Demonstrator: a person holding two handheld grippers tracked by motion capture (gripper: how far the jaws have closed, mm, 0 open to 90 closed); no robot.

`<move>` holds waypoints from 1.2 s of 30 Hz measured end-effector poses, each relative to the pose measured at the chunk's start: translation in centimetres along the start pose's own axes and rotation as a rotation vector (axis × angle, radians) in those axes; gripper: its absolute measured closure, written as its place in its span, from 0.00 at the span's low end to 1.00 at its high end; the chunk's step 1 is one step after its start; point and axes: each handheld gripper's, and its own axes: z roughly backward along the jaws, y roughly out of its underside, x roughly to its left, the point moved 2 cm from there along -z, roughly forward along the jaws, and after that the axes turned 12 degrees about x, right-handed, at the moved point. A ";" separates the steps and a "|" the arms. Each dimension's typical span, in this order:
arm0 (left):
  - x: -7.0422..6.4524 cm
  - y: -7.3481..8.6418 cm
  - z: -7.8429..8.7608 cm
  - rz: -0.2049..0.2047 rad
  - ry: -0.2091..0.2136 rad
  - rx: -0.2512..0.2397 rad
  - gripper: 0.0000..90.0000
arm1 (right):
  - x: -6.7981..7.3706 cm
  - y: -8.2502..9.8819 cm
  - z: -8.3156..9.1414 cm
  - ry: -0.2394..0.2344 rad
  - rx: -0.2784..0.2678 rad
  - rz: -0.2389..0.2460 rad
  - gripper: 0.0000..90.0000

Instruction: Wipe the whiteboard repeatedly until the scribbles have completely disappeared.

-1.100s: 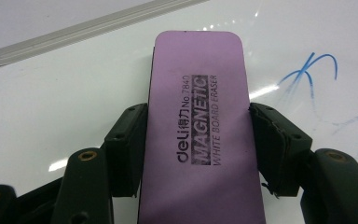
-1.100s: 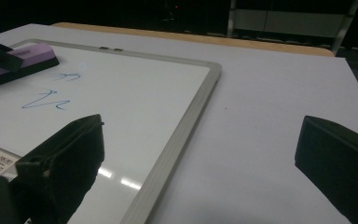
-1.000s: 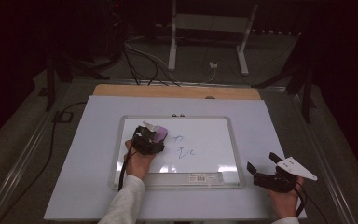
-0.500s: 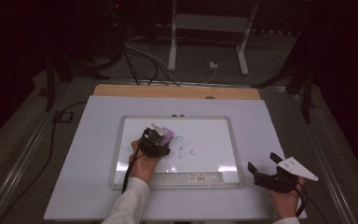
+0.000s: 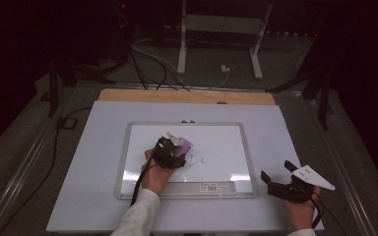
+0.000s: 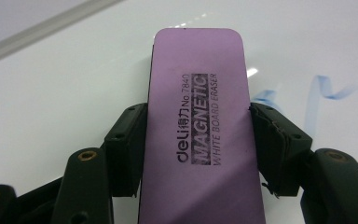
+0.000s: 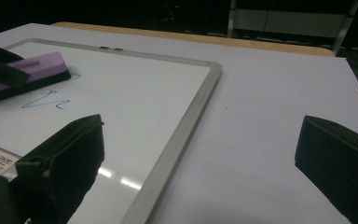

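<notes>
A white whiteboard [image 5: 226, 140] in a grey frame lies flat on the table, also seen in the right gripper view [image 7: 200, 93]. My left gripper [image 5: 170, 152] [image 6: 198, 121] is shut on a purple magnetic board eraser [image 5: 183, 144] [image 6: 198, 130] [image 7: 28, 70], its pads pressing both long sides. The eraser rests on the board near its middle. Blue pen marks [image 5: 197, 161] [image 6: 317, 93] [image 7: 42, 100] lie just right of it. My right gripper [image 5: 275, 170] [image 7: 203, 123] stands open and holds nothing, over the table just off the board's lower right corner.
A white sheet [image 5: 93, 162] covers the table, with a wooden strip [image 5: 177, 96] along its far edge. A barcode label [image 5: 216, 187] sits on the board's near frame. Cables [image 5: 147, 64] and stand legs [image 5: 182, 44] lie on the floor beyond.
My left gripper has slid to the right across the board with the eraser, from its left part toward the middle and up to the blue marks. The right gripper has kept still.
</notes>
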 end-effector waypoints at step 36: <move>1.4 -3.0 -1.5 0.042 -0.068 0.046 0.47 | -0.1 0.1 0.0 0.001 0.004 -0.001 0.02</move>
